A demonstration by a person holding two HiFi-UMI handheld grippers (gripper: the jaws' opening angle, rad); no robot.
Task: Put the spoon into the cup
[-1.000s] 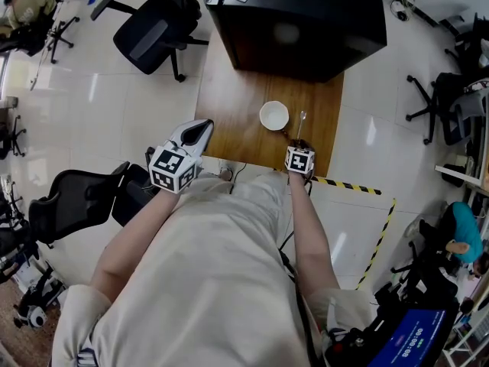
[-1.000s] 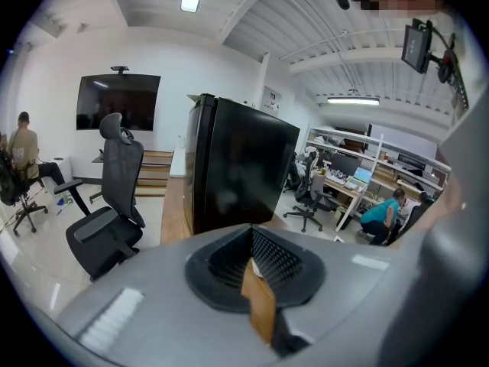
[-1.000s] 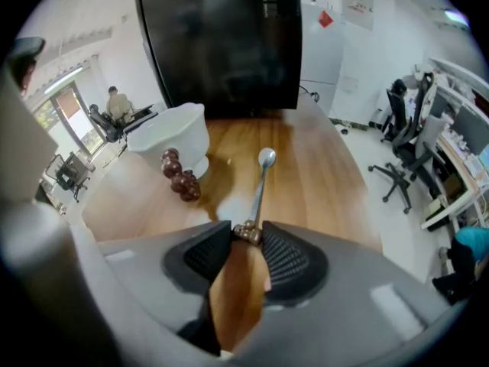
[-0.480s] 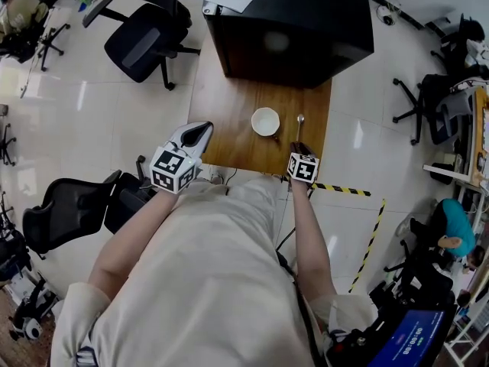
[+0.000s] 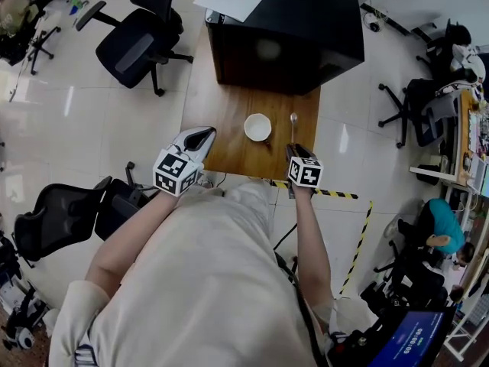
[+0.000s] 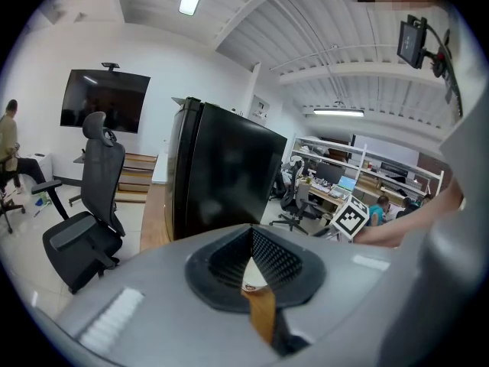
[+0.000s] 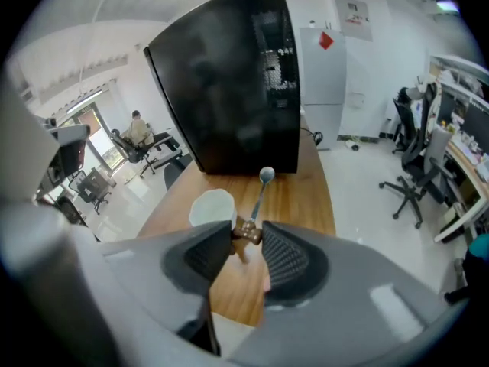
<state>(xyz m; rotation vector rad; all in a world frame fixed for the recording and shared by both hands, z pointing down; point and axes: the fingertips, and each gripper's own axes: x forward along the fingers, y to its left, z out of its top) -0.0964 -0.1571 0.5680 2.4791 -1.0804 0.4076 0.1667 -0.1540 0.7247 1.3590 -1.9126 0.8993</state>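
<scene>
1 spoon (image 7: 260, 192), handle end clamped in right tool (image 7: 246, 234), bowl pointing ahead. 1 cup (image 7: 210, 206), just ahead-left of that tool, base hidden behind jaw. 1 left tool (image 6: 250, 243), closed, empty.

beige short-sleeved shirt (image 5: 199, 281); grey left hand-held gripper (image 5: 208, 131), right hand-held gripper (image 5: 293, 147); black ribbed pads (image 7: 284, 260); marker cubes (image 5: 175, 172)

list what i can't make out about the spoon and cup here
Spoon handle's end: right gripper view, covered by the right gripper gripping it.
Cup base: right gripper view, behind one jaw.
Cup contents: head view, too small.
Tabletop: left gripper view, mostly blocked by the left gripper.
</scene>
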